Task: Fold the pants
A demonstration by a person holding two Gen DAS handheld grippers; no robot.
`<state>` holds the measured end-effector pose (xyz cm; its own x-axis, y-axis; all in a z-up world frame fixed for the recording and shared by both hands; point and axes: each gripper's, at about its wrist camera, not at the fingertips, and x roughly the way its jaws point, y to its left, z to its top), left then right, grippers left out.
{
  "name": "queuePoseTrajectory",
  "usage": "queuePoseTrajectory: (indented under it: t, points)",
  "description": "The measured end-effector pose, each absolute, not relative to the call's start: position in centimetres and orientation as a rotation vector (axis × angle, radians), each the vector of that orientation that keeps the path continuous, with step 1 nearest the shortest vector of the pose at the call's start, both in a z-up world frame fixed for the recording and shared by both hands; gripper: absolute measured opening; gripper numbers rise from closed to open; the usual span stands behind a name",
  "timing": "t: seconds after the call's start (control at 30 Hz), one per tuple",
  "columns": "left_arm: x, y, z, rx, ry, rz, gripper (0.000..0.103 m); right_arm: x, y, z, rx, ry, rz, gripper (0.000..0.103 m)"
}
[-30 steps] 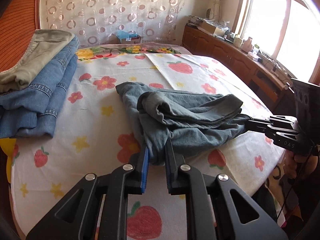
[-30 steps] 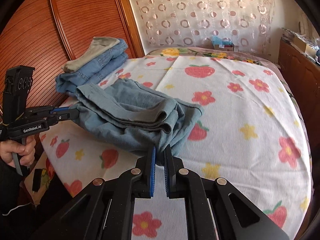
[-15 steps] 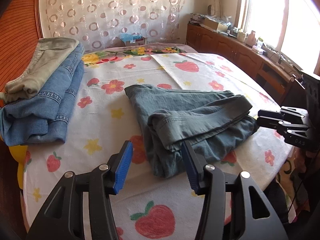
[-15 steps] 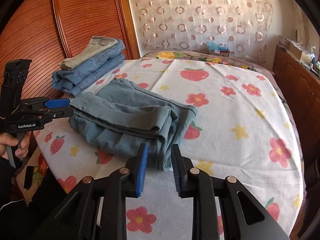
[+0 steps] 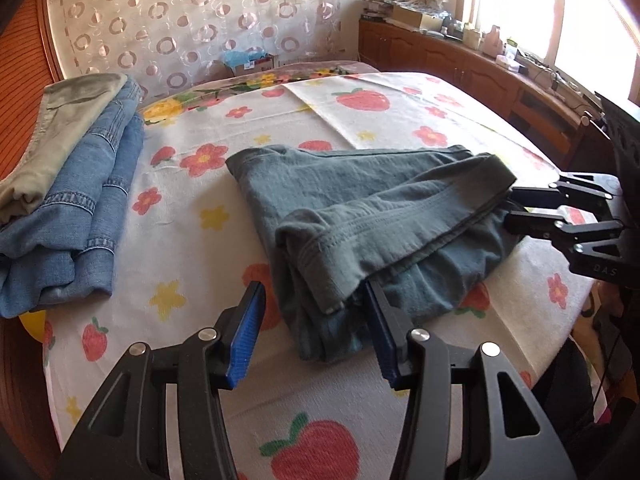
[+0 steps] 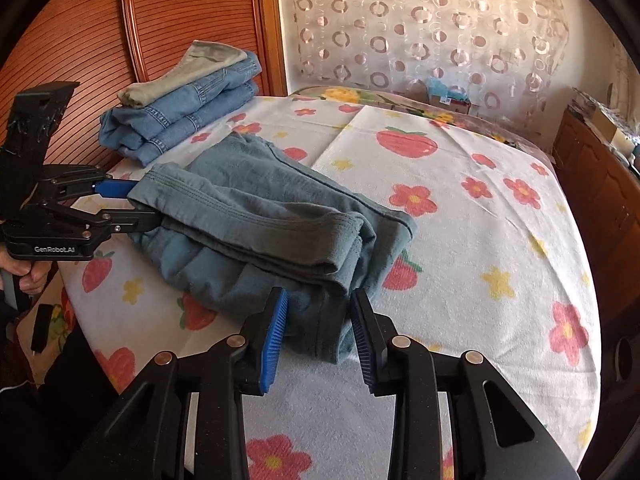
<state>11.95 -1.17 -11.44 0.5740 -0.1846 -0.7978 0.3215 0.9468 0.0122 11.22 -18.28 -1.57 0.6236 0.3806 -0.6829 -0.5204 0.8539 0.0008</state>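
The grey-blue pants (image 5: 360, 216) lie folded in a thick bundle on the strawberry-print bed sheet (image 5: 192, 248); they also show in the right wrist view (image 6: 272, 224). My left gripper (image 5: 316, 324) is open, its jaws on either side of the bundle's near end, and it also shows in the right wrist view (image 6: 124, 204). My right gripper (image 6: 318, 328) is open, straddling the opposite end, and it also shows in the left wrist view (image 5: 516, 208). Neither gripper holds the cloth.
A stack of folded blue jeans (image 5: 76, 216) with khaki pants (image 5: 52, 128) on top lies at the left by the wooden headboard (image 6: 180, 20). A wooden cabinet (image 5: 472, 68) with clutter runs under the window. The bed edge is close to both grippers.
Both grippers were shut on the pants' ends, holding them lifted. They opened and let go, and the bundle now rests flat on the bed. Both jaws are wider than half a second ago.
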Motion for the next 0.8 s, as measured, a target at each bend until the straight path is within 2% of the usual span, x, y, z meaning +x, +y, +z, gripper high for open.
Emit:
queuePoseTrajectory:
  t: [0.27, 0.8]
  points:
    - [12.9, -1.8, -12.6, 0.186, 0.951, -0.302, 0.051, 11.7, -17.2, -1.8, -0.240, 0.739, 0.516, 0.036]
    - [18.1, -2.3, -10.3, 0.186, 0.892, -0.230, 0.051, 14.2, -15.7, -0.9, -0.310, 0.715, 0.498, 0.037]
